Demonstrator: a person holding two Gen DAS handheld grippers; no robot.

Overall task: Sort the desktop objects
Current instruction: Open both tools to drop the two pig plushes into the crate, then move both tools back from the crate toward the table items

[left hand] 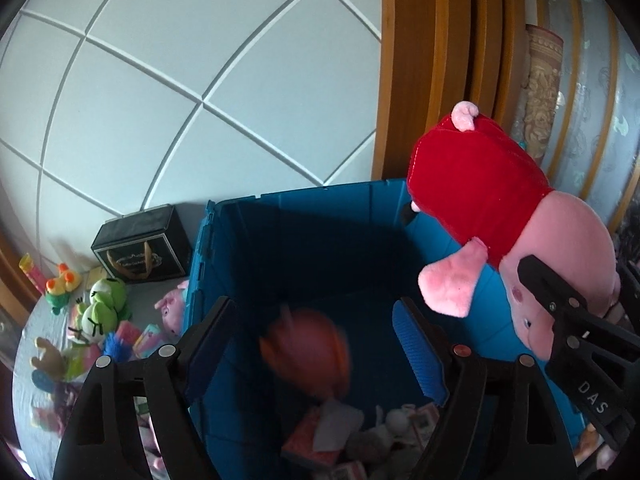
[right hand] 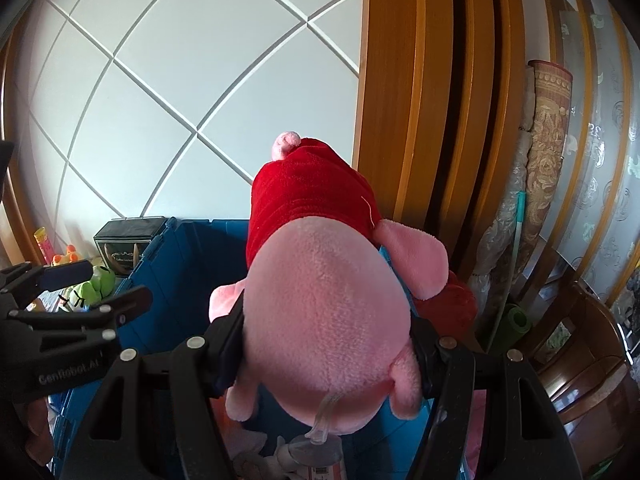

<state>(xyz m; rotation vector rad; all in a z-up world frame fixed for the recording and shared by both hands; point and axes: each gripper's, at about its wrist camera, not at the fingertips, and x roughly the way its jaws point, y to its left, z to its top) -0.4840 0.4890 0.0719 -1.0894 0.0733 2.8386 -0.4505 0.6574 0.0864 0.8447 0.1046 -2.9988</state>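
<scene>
My left gripper (left hand: 316, 344) hangs over the blue bin (left hand: 304, 216) with its jaws spread wide and nothing pressed between them. In the gap, below the pads, a blurred orange-red toy (left hand: 306, 350) shows in mid-air inside the bin, touching neither finger. Under it, on the bin's floor, lie a heap of small boxes and pale plush pieces (left hand: 360, 436).

My right gripper (right hand: 326, 340) is clamped on the pink pig plush (right hand: 320, 312); both pads press into the sides of its head. The pig, in a red dress (right hand: 308, 200), points away from me with its curly tail up, and it hangs above the right-hand rim of the bin. From the left camera the same gripper (left hand: 568, 304) sits at the right edge, gripping the pig's head (left hand: 560, 248).

Left of the bin, on the grey table (left hand: 24, 360), stand a black box (left hand: 144, 244), green frog plushes (left hand: 104, 304), a small pink pig toy (left hand: 172, 308) just beside the bin wall, and more mixed toys. Behind everything is a white quilted wall panel (left hand: 180, 80), with a wooden frame (left hand: 420, 60) and a rolled patterned mat (right hand: 548, 140) to the right.
</scene>
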